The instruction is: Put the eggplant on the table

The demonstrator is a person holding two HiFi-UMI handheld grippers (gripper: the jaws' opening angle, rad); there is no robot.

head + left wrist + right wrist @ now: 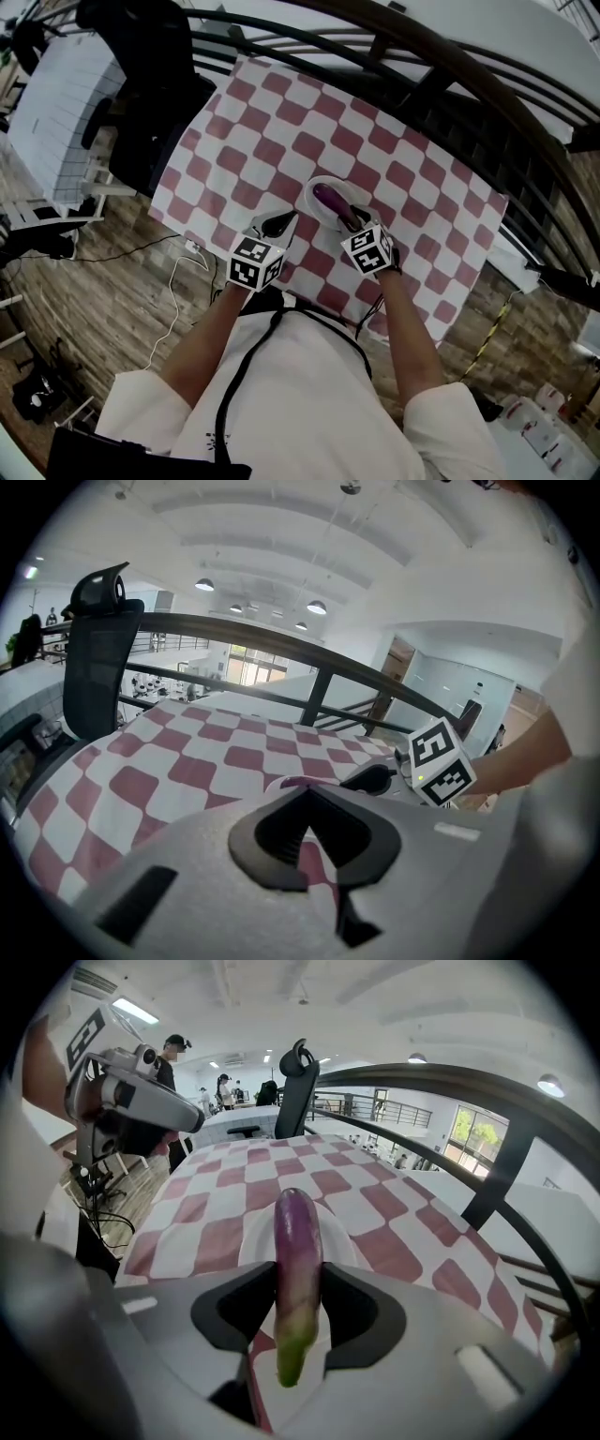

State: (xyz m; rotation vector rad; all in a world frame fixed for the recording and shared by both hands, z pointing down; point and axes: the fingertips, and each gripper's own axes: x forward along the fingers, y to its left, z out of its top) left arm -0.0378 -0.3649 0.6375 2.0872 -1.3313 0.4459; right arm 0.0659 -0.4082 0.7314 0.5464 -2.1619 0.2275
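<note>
- Grippers, count two. Your right gripper is clamped on the eggplant. One dark pad presses each flank, and the jaws stand as far apart as the fruit is thick.
- Eggplant, count one. It is slim, with its purple end pointing away from the gripper camera and its green stem end pointing toward it. The grip sits about mid-length.
- The eggplant hangs over the single white plate. No view settles whether it touches the plate.
- Your left gripper has its jaws drawn together with nothing between them. In the head view it sits at about 8 o'clock of the plate, just beside the rim and over the cloth.
- Marker cubes, count two, one per gripper: the left cube and the right cube. The right cube lies at 5 o'clock of the plate.
- Table, count one, covered by a red-and-white checked cloth. The plate rests toward the cloth's near edge, in front of you.
- Office chair, count one, black, at 10 o'clock of the table in the head view.
- A dark metal railing runs along the table's far side, from 12 to 3 o'clock.
</note>
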